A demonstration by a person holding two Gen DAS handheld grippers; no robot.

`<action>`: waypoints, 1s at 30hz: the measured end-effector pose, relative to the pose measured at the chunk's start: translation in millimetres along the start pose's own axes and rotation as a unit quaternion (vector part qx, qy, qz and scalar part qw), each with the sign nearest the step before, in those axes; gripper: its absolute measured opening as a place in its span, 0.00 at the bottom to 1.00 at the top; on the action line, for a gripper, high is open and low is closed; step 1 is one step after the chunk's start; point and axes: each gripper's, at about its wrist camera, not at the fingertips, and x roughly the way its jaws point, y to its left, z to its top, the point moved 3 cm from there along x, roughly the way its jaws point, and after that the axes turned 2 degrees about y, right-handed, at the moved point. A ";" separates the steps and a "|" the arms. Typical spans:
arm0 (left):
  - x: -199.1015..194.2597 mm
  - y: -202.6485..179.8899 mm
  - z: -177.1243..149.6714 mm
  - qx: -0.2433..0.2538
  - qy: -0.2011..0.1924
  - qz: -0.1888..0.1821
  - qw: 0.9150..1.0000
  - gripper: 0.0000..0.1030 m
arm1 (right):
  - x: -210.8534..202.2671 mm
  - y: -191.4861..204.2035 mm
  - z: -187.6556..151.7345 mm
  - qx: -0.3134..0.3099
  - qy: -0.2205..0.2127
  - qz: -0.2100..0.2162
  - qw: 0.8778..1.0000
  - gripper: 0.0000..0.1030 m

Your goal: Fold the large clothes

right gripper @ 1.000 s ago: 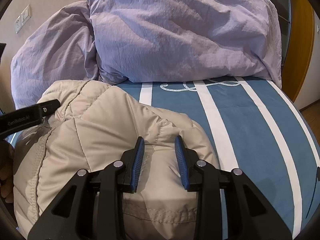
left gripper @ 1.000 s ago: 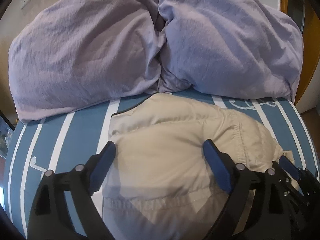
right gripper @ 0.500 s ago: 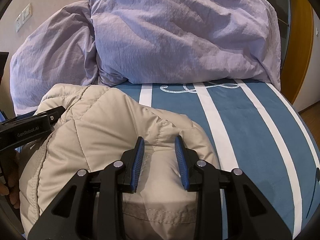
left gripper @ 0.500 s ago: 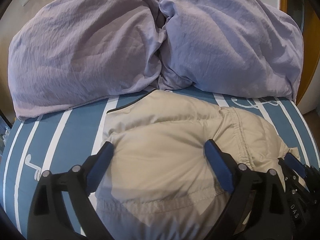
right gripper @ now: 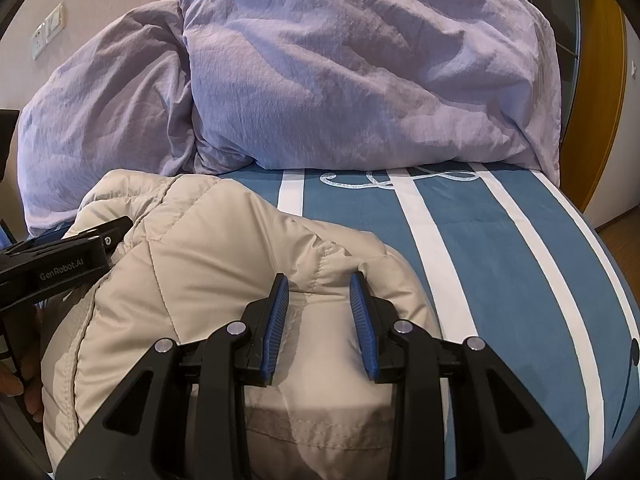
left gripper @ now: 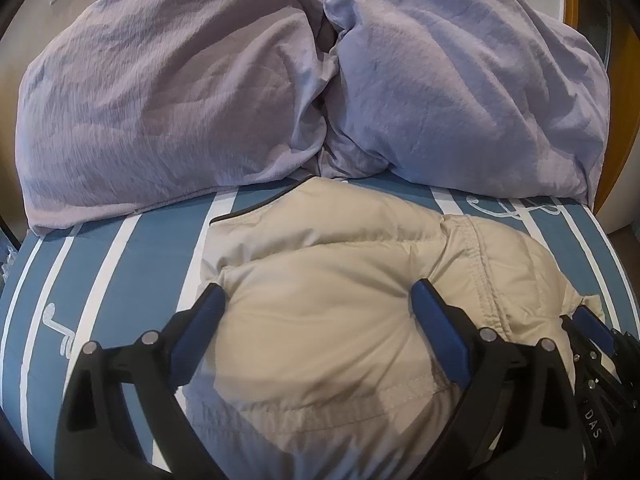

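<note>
Left wrist: the left gripper (left gripper: 316,300) stands wide open over the beige jacket (left gripper: 320,320), which has slid slightly toward the purple duvet (left gripper: 180,92) at the bed's head. Right wrist: the right gripper (right gripper: 320,304) remains narrow, apparently pinching a jacket fold. The bundle looks nearly folded; only nudging remains.

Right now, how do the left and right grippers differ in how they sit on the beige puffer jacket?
The left gripper has its fingers spread wide across a broad bulge of the beige puffer jacket; the right gripper has its fingers set narrow, with a fold of the jacket between them. The left sits near the jacket's middle, the right near its edge by the striped bedsheet. Both point down at the jacket, which lies on the bed.
</note>
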 end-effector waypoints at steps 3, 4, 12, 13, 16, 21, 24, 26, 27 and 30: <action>0.8 0.4 0.0 -0.002 -0.001 -0.001 1.000 0.92 | 0.3 0.4 0.3 -0.001 -0.001 -0.001 1.000 0.33; 1.2 0.9 -0.1 -0.002 -0.001 -0.001 1.000 0.92 | 0.7 0.3 0.5 -0.001 -0.001 -0.001 1.000 0.33; 3.7 2.0 0.6 -0.002 -0.001 0.002 1.000 0.92 | 3.0 0.8 0.7 -0.005 -0.003 -0.001 1.000 0.33; 4.4 2.1 0.6 -0.001 -0.002 0.003 1.000 0.93 | 1.5 1.7 -0.9 -0.005 -0.003 -0.001 1.000 0.33; 6.5 2.3 0.5 -0.001 -0.002 0.004 1.000 0.93 | 1.5 2.3 -1.3 -0.005 -0.004 -0.001 1.000 0.33; 7.1 2.1 0.3 0.000 -0.004 0.007 1.000 0.93 | 2.8 2.3 -0.8 -0.005 -0.004 -0.002 1.000 0.33; 7.2 1.9 -0.1 0.001 -0.005 0.009 1.000 0.93 | 3.1 2.9 -0.9 -0.005 -0.005 -0.003 1.000 0.33; 7.9 2.1 -0.1 0.002 -0.005 0.010 1.000 0.93 | 3.4 2.9 -0.9 -0.005 -0.005 -0.002 1.000 0.33; 7.8 1.9 -0.3 0.002 -0.005 0.011 1.000 0.93 | 3.3 3.1 -1.2 -0.005 -0.005 -0.002 1.000 0.33; 8.2 1.8 -0.5 0.003 -0.006 0.013 1.000 0.93 | 4.3 2.4 -0.1 -0.005 -0.005 -0.002 1.000 0.33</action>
